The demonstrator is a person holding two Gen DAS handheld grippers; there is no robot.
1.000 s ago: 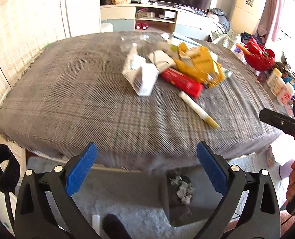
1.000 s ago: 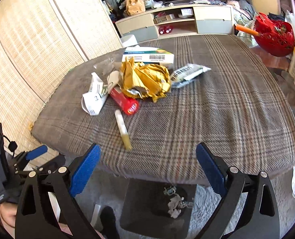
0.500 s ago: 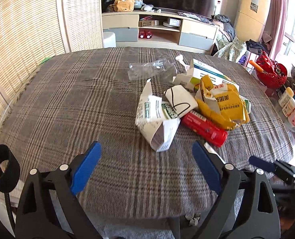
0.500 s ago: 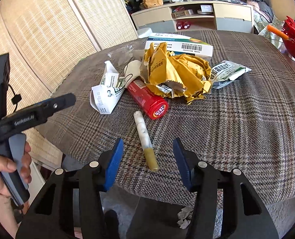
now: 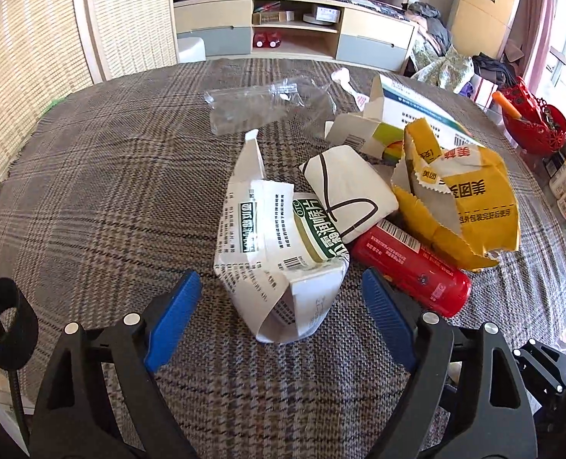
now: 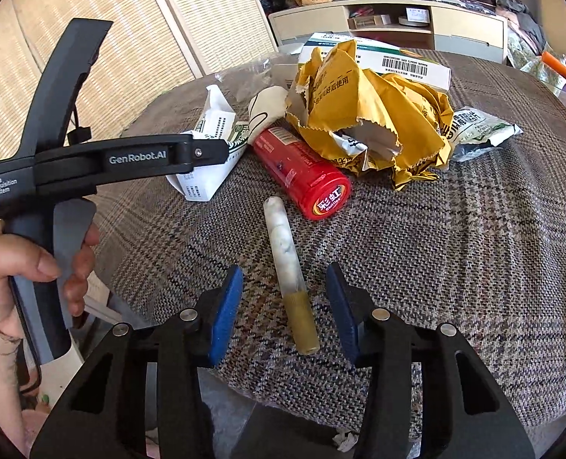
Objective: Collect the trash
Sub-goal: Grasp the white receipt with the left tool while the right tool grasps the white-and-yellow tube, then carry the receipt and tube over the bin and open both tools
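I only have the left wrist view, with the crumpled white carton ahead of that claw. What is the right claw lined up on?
Observer: The right claw straddles a white tube with a gold cap near the edge of the table.
Reviewer: Gripped?
Observer: No. Its jaws have just been closing, but both pads stand clear of the tube.
Reviewer: Any trash hidden from me?
Observer: A green-and-white packet lies beside the yellow bag, on the side away from your camera.

Far from me I see a low beige TV cabinet [image 5: 294,34]; at far right, a red plastic basket [image 5: 535,122].
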